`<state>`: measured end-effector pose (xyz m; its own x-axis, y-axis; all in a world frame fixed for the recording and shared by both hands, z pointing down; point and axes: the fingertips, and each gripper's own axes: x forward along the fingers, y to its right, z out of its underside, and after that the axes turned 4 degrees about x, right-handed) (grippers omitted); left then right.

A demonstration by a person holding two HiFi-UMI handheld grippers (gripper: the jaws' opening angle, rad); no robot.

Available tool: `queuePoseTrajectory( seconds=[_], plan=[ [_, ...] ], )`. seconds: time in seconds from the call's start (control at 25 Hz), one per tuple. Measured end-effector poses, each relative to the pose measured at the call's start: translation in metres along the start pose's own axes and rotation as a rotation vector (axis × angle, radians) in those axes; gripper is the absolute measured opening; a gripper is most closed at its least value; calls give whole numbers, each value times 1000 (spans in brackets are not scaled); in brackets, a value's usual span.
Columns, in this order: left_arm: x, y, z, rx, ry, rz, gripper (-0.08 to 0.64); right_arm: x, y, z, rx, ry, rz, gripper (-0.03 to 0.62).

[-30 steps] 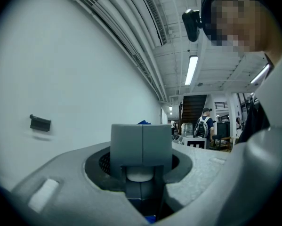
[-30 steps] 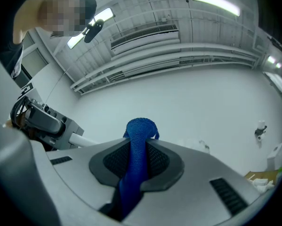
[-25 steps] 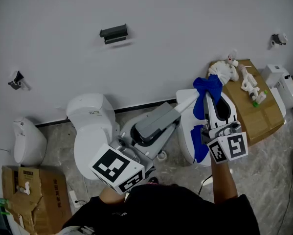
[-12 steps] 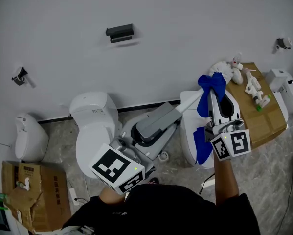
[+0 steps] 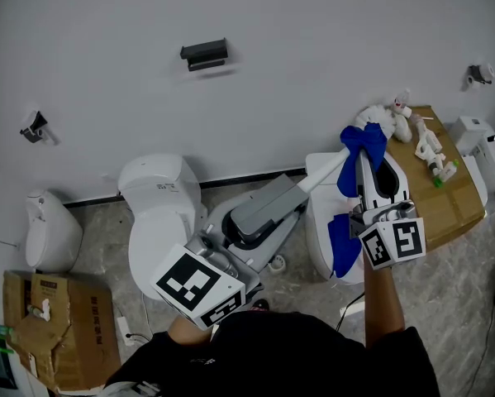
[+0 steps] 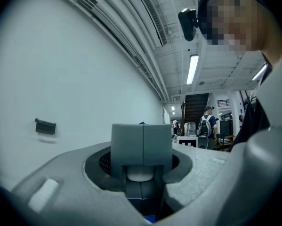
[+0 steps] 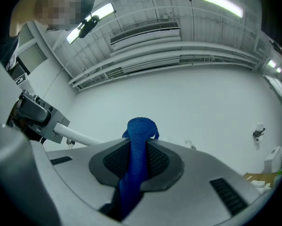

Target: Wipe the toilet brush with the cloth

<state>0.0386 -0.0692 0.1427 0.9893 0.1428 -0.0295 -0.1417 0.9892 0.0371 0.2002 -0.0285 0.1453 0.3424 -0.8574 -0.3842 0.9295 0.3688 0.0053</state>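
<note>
- Toilet brush point(image 5: 323, 170): its white handle is clamped between the jaws of the left gripper point(image 5: 295, 187), which is held level and aimed to the right across the person's front.
- An outstretched forearm point(image 5: 381, 304) carries the right gripper point(image 5: 364, 157) forward, nose tilted slightly up. Its jaws are pressed together on the cloth point(image 5: 361, 145).
- The cloth covers the handle's far end, at the right gripper's tip. A loose tail of it hangs beside that gripper.
- Handle: slim, smooth, round white rod.
- Cloth: deep blue, woven, bunched into a narrow fold.
- Jaw pads: grey, finely dimpled.
- Brush and cloth are held above a white toilet point(image 5: 317, 222), beside a cardboard box point(image 5: 433, 197).
</note>
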Motion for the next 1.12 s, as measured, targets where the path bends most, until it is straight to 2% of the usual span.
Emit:
queuePoseTrajectory(
  seconds=[0.36, 0.56, 1.12],
  plan=[
    [1, 3, -2, -14, 5, 15, 158, -3, 14, 0, -20, -7, 39, 66],
    [0, 3, -3, 10, 1, 13, 158, -1, 18, 1, -26, -10, 52, 66],
    [0, 2, -2, 13, 0, 22, 158, -1, 32, 5, -38, -38, 104, 66]
  ],
)
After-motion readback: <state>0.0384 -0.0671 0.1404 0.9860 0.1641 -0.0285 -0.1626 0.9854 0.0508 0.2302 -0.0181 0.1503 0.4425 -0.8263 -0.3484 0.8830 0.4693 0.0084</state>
